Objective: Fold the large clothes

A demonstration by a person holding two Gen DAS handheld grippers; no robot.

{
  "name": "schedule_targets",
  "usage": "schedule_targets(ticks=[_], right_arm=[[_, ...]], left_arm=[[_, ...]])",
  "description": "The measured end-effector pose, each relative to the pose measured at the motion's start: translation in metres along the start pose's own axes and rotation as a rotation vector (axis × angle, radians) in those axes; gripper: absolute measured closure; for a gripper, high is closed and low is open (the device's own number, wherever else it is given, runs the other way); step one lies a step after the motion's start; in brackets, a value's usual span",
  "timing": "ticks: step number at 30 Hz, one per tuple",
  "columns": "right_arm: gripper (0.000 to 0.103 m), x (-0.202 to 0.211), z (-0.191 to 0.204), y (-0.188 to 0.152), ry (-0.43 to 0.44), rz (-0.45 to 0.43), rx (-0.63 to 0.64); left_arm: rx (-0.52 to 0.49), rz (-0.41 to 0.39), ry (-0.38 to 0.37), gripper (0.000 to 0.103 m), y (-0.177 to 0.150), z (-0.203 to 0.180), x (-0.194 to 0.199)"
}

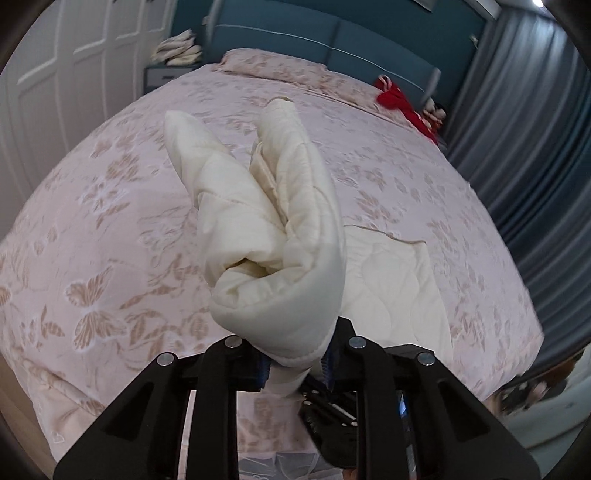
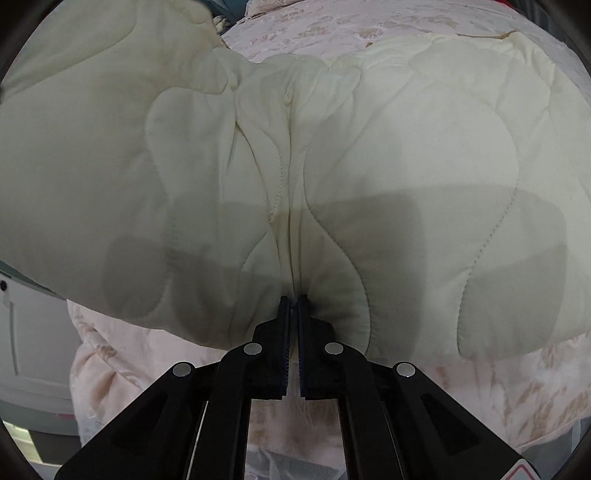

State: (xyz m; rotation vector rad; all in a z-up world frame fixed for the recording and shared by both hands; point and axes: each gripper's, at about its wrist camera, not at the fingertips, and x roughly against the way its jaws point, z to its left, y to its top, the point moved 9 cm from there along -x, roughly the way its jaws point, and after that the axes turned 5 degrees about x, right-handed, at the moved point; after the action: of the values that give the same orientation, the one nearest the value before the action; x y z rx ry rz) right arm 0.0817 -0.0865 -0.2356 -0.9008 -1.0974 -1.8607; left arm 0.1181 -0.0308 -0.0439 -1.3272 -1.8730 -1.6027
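The left gripper is clamped on a bunched, doubled edge of the cream quilted garment, lifted above the bed. The right gripper is clamped on a pinched crease of the same garment, which spreads forward and to both sides over the bed's near edge. The garment's remainder lies right of the left gripper

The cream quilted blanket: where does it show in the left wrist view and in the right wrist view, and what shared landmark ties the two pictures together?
Left wrist view: the cream quilted blanket rises bunched at centre, clamped low in the left gripper, with a flat part at right.
Right wrist view: it fills most of the frame, its near edge pinched by the right gripper.
Shared landmark: the pink floral bedspread beneath it.
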Motion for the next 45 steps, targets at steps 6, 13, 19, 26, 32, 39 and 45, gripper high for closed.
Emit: schedule_targets(ticks=[6,13,19,26,32,39,45], right_arm=[[0.099,0.050,-0.021,-0.020,-0.012,0.002,-0.035],[0.099,0.105,-0.087,-0.041,-0.098,-0.023,-0.125],[0.097,0.130,-0.140,-0.048,-0.154,-0.049,-0.190],[0.096,0.147,-0.169,-0.060,-0.190,-0.062,-0.228],[0.092,0.162,-0.179,-0.053,-0.217,-0.083,-0.209],[0.063,0.215,-0.152,-0.013,-0.200,-0.234,-0.132],[0.050,0.225,-0.104,0.031,-0.128,-0.285,-0.038]], left_arm=[[-0.083,0.022,0.012,0.083,-0.007,-0.044,-0.006],[-0.177,0.078,0.006,0.083,-0.032,-0.095,-0.029],[-0.253,0.167,-0.004,0.083,-0.071,-0.134,-0.061],[-0.356,0.241,0.048,0.084,-0.119,-0.161,-0.099],[-0.343,0.239,0.030,0.076,-0.123,-0.161,-0.096],[-0.202,0.158,-0.117,0.039,-0.092,-0.131,-0.020],[-0.157,0.170,0.045,0.038,-0.088,-0.069,-0.027]])
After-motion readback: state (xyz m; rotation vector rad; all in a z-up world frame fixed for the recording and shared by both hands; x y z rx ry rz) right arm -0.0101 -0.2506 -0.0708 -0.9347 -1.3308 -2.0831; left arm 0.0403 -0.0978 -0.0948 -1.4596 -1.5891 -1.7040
